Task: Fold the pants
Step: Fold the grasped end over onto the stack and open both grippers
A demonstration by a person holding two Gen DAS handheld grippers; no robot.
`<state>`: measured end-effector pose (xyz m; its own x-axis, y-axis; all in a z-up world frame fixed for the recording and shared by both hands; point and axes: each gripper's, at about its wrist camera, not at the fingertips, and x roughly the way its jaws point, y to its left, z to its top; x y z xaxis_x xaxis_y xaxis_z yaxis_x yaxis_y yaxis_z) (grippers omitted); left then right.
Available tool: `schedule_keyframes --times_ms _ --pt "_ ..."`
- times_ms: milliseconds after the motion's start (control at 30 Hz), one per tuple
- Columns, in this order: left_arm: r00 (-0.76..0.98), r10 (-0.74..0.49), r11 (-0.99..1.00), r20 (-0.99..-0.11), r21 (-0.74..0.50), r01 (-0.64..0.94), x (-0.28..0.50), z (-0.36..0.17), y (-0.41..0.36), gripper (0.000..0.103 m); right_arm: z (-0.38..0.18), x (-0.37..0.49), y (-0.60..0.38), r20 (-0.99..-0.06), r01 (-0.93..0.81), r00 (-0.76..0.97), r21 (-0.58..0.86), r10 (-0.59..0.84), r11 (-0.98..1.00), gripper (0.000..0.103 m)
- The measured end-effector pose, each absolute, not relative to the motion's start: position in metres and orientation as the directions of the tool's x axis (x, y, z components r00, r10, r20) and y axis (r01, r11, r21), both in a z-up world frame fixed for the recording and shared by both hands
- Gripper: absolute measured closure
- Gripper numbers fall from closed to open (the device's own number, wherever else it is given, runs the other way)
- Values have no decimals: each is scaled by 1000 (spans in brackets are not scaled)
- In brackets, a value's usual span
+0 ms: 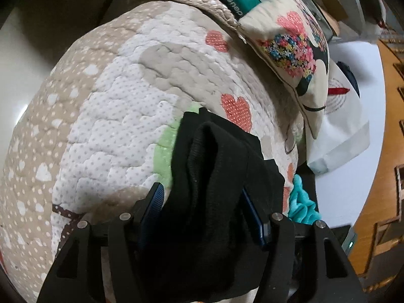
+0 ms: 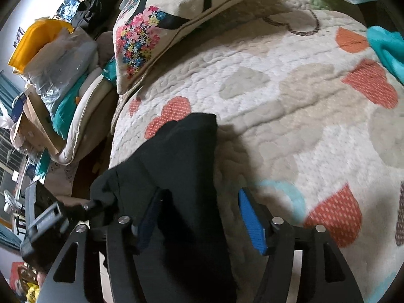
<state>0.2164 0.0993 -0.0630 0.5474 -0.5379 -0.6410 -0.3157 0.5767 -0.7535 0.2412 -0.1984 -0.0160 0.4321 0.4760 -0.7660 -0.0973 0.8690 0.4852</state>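
Pants [image 1: 217, 176] of black fabric lie bunched on a quilt [image 1: 113, 116], and both grippers are at them. In the left wrist view the left gripper [image 1: 202, 207] has the black cloth filling the gap between its blue pads [image 1: 154, 204]; whether the pads press on it I cannot tell. In the right wrist view the right gripper [image 2: 199, 214] stands with its jaws parted: the cloth drapes over the left finger, while the right pad [image 2: 252, 222] is bare and apart from the fabric, with quilt showing between them. The far edge of the pants ends in a folded corner near an orange heart patch [image 2: 169, 116]. Beyond that edge the quilt lies open toward the right of that view, bare except for a turquoise cloth [image 2: 386, 48] at its far right border. A flowered cushion [image 2: 156, 32] rests along the far side of the quilt. To the left of the bed sits clutter: a yellow bin [image 2: 38, 40], plastic wrapping and stacked bedding. In the left wrist view a white bag [image 1: 338, 131] lies beyond the cushion, with a wooden cabinet [image 1: 388, 101] behind.
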Motion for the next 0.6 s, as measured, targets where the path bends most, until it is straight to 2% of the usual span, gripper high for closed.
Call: schedule_keyframes --times_ms 300,467,600 --pt "557 -533 546 -638 -761 -350 204 -59 116 43 -16 184 -214 -788 -76 441 443 429 893 29" --pt "556 -473 579 -683 -717 -388 193 -53 130 42 -15 161 -223 -792 -44 440 451 423 891 27" --pt "548 -377 670 -747 -628 -396 180 -45 135 42 -9 142 -222 -805 -55 442 415 395 908 27"
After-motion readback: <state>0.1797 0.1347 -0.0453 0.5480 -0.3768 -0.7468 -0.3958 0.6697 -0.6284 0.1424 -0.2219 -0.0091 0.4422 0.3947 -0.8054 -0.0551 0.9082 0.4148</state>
